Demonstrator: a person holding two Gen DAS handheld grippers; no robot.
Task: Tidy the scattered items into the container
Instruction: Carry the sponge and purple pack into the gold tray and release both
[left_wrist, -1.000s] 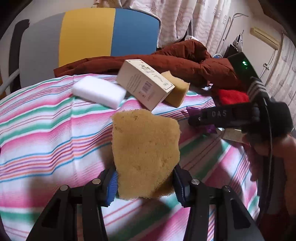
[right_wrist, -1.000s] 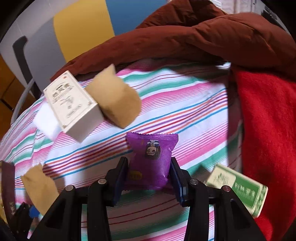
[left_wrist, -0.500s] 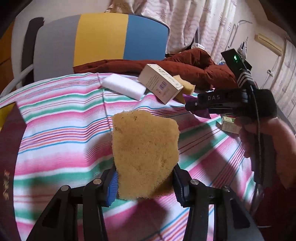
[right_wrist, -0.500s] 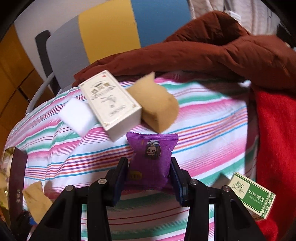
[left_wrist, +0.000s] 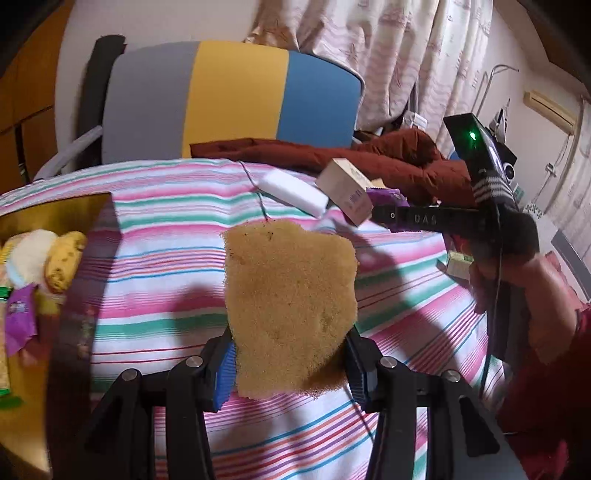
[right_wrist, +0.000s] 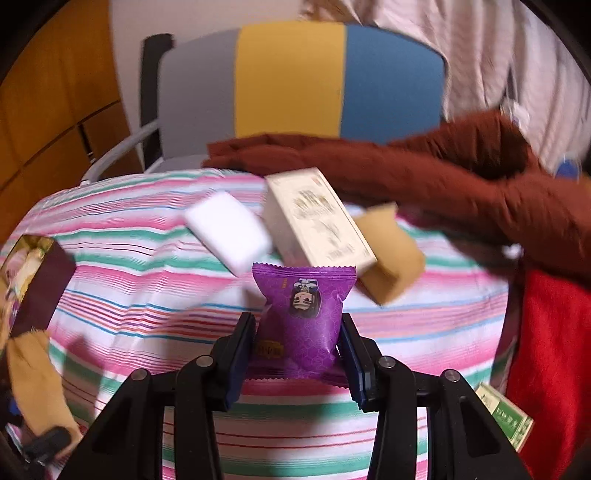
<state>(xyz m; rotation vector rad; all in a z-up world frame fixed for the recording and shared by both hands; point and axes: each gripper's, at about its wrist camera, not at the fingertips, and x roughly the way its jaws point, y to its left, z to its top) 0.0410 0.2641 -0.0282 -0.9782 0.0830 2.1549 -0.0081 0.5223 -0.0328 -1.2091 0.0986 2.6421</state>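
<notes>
My left gripper (left_wrist: 290, 363) is shut on a tan sponge (left_wrist: 290, 306) and holds it above the striped cloth. My right gripper (right_wrist: 299, 354) is shut on a purple snack packet (right_wrist: 303, 317), also held above the cloth; it shows at the right of the left wrist view (left_wrist: 388, 206). The dark gold-lined container (left_wrist: 55, 218) sits at the far left with snacks inside, and shows in the right wrist view (right_wrist: 40, 280). On the cloth lie a white sponge block (right_wrist: 229, 230), a cream box (right_wrist: 317, 221), another tan sponge (right_wrist: 391, 254) and a green box (right_wrist: 506, 419).
A brown jacket (right_wrist: 443, 177) and a red cloth (right_wrist: 550, 354) lie along the back and right of the striped cloth (left_wrist: 166, 258). A grey, yellow and blue chair back (left_wrist: 229, 103) stands behind. A thin dark cord (left_wrist: 258, 195) lies on the cloth.
Both grippers have swung left with their loads still held. The container has come into view at the left edge of both views.
</notes>
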